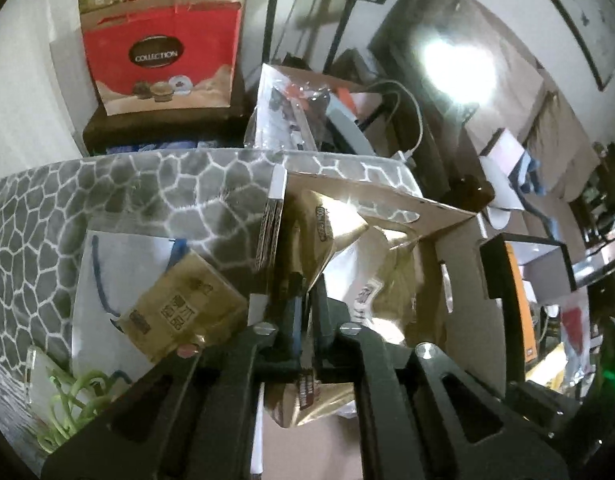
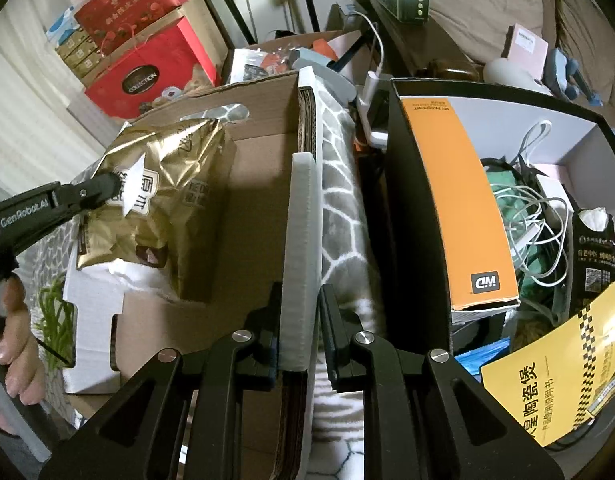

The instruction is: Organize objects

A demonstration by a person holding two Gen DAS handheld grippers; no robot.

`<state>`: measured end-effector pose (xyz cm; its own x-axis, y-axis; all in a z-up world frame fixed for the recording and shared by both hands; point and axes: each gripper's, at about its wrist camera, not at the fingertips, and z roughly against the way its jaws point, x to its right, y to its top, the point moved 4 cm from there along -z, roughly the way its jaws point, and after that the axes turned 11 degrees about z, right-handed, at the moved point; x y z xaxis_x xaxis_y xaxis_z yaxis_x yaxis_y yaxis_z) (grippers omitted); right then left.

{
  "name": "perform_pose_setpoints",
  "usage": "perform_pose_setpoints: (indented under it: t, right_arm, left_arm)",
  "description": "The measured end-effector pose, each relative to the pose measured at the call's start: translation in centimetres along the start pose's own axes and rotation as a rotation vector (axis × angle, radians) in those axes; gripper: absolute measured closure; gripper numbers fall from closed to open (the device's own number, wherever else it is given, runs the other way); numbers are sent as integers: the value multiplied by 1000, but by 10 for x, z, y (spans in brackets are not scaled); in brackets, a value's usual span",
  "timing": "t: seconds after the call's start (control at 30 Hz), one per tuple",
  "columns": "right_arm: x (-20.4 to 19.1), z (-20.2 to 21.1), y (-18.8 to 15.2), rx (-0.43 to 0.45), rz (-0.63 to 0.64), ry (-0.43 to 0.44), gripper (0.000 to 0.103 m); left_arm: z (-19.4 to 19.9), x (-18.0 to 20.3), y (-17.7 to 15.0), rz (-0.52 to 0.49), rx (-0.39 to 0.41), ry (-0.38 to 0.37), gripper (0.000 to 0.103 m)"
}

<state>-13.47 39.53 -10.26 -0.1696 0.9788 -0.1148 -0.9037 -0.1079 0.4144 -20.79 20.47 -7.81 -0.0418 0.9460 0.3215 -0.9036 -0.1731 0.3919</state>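
Cluttered bedding is surrounding the cardboard box (image 2: 227, 208), whose flap (image 2: 301, 240) the right gripper (image 2: 301, 320) is clamping while the left gripper (image 2: 115, 188) is pinching a gold foil bag (image 2: 167, 200) inside it, risking a slip.

We see a shiny gold pouch (image 2: 155, 200) in a brown cardboard box (image 2: 259, 184). Beside it we see a grey, white-veined mat (image 1: 107, 196) and an orange box (image 2: 463, 208).

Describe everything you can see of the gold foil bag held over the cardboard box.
The gold foil bag is shiny, crinkled metallic film with dark printed panels and a white label. It hangs tilted inside the open cardboard box, above a similar gold pack. The left hand-held gripper is shut on its upper edge near the label, and the left wrist view shows foil pinched between the fingers. Its lower part sits near the box's white flap.
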Motion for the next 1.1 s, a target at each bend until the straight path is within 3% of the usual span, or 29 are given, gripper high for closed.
perform_pose_setpoints:
  t: [0.03,0.13,0.2,0.3,0.4,0.67,0.93,1.1]
  right_arm:
    - [0,0,0,0,1,-1,86]
    - [1,-1,-1,1,1,1,86]
    - [0,-1,0,0,-2,4,86]
    - [0,0,0,0,0,3,86]
    - [0,0,0,2,0,2,86]
    - [2,-3,-1,5,-3,3,86]
    - [1,-6,-2,2,4,-13,85]
    - [0,-5,-3,2,8,-16,84]
  left_arm:
    - [0,1,-1,-4,-10,0,94]
    - [6,8,-6,-32,-46,-39,75]
    - [20,9,-5,-34,-32,-69,52]
    - [45,9,1,-50,-42,-154,43]
    - [67,9,10,-98,-39,-187,43]
    - [96,-12,12,-193,7,-109,34]
    - [99,-64,6,-204,10,-36,30]
    - [83,-83,6,-268,-12,28,30]
